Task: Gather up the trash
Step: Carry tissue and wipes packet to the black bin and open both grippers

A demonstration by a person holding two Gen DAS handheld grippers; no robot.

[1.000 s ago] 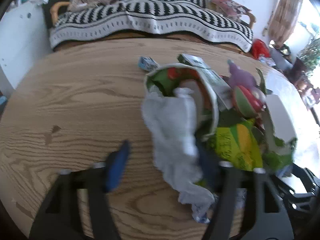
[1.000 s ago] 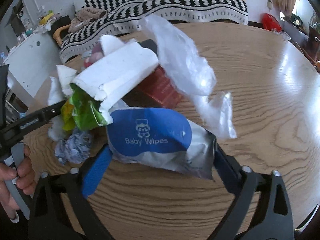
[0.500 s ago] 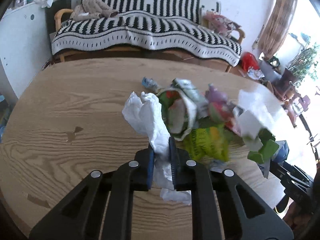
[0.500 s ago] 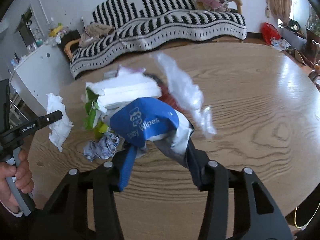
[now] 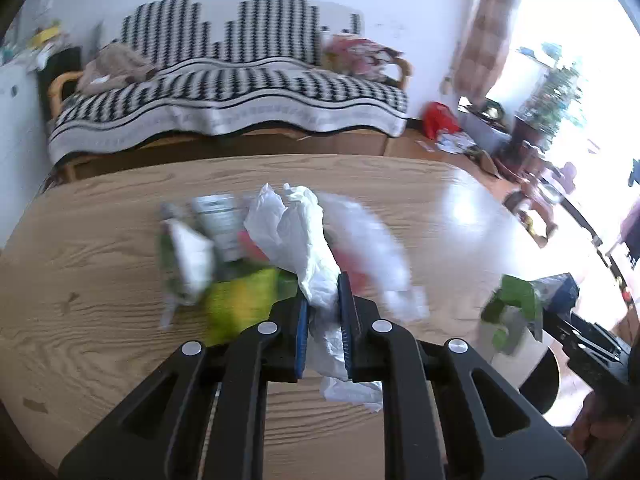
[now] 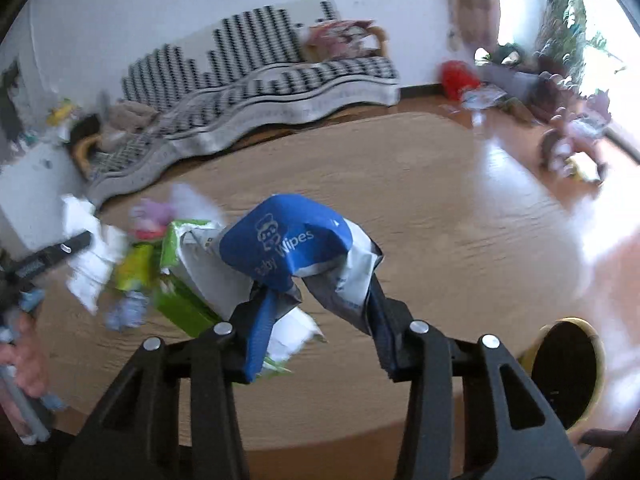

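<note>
Trash is being lifted: the left gripper [image 5: 323,312] is pinching a crumpled white tissue [image 5: 304,240], the right gripper [image 6: 320,320] clamping a blue "Baby Wipes" packet [image 6: 288,244], above the oval wooden table [image 6: 440,216], where blurred wrappers [image 5: 224,272] are lying.

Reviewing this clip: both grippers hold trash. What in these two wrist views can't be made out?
- Left wrist view: the trash pile on the table is motion-blurred; its labels are unreadable.
- Left wrist view: the tissue in the left gripper hides the trash behind it.
- Right wrist view: the baby wipes pack in the right gripper covers part of the pile.
- Right wrist view: the bin is too dark inside to see contents.
</note>
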